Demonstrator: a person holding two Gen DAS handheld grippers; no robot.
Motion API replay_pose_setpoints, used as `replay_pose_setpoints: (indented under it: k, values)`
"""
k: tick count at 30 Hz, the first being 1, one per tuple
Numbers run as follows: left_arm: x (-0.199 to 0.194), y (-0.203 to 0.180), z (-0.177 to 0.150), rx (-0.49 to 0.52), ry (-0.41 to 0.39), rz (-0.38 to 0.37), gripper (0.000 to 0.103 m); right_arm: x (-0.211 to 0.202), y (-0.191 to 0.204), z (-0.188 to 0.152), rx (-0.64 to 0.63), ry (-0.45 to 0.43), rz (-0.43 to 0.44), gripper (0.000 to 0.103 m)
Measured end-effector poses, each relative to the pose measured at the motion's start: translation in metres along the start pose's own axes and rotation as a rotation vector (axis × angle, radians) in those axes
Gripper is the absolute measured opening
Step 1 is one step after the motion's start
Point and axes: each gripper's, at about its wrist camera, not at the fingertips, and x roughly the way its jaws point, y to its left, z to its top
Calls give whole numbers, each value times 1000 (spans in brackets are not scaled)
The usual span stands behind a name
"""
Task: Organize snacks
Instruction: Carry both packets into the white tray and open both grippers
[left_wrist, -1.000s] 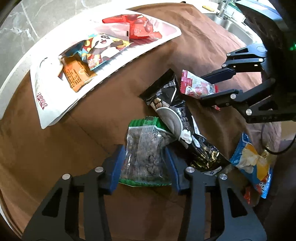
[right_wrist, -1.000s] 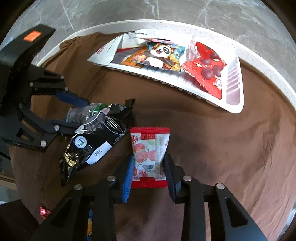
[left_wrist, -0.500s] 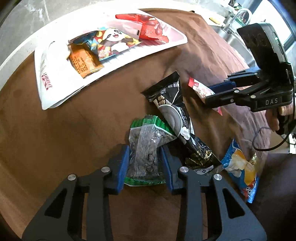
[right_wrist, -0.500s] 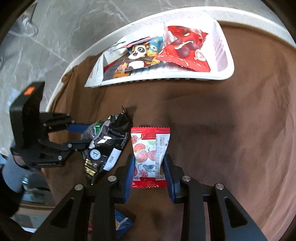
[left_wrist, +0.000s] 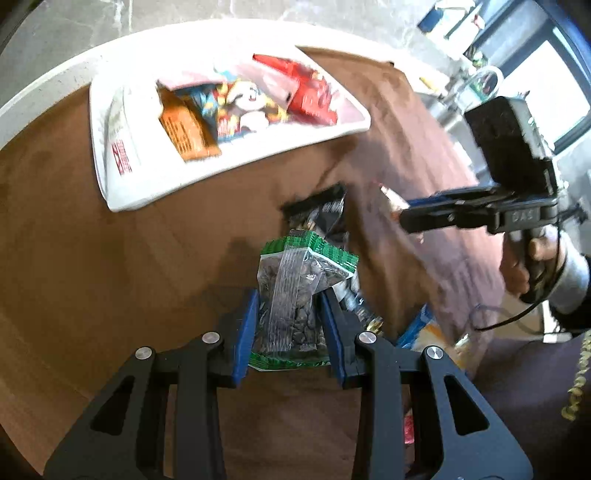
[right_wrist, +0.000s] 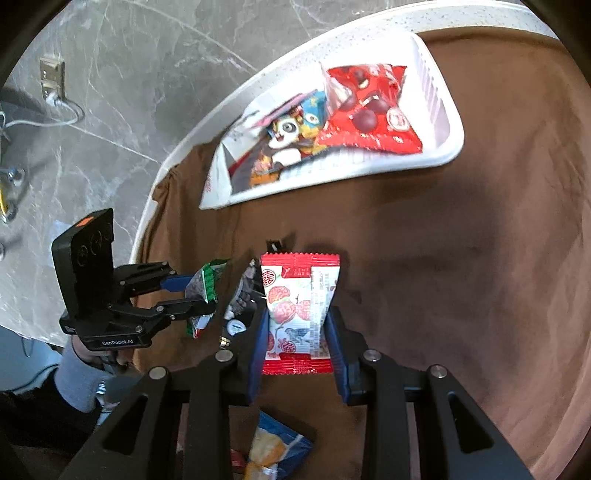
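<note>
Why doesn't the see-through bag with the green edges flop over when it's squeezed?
The green-edged bag probably stays up because it looks packed with dark lumpy pieces, which stiffen it. The left gripper pinches its lower half, so only the thin top could bend. Its shiny plastic may be slippery, so it might slide if the fingers loosen.

Green-edged clear packet of dark pieces and red-and-white sweet packet, each clamped; white tray holds snacks.

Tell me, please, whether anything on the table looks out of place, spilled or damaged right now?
Nothing looks spilled or torn. The white tray sits slanted near the table edge with its packets piled loosely. A black packet and a blue packet lie on the brown cloth, outside the tray. Each gripper holds one sealed packet.
</note>
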Motion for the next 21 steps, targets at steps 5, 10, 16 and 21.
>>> replay_pose_setpoints:
  k: [5, 10, 16, 21]
  values:
    - [-20, 5, 13, -37, -51, -48, 32, -8, 3, 15, 18, -31, 42, 34]
    - [-30, 12, 32, -63, -88, -66, 32, -12, 6, 34, 26, -65, 70, 34]
    - [-39, 21, 65, -85, -149, -66, 32, -13, 8, 58, 25, -101, 98, 34]
    - [-38, 32, 90, -119, -187, -71, 32, -11, 10, 86, 27, -134, 107, 34]
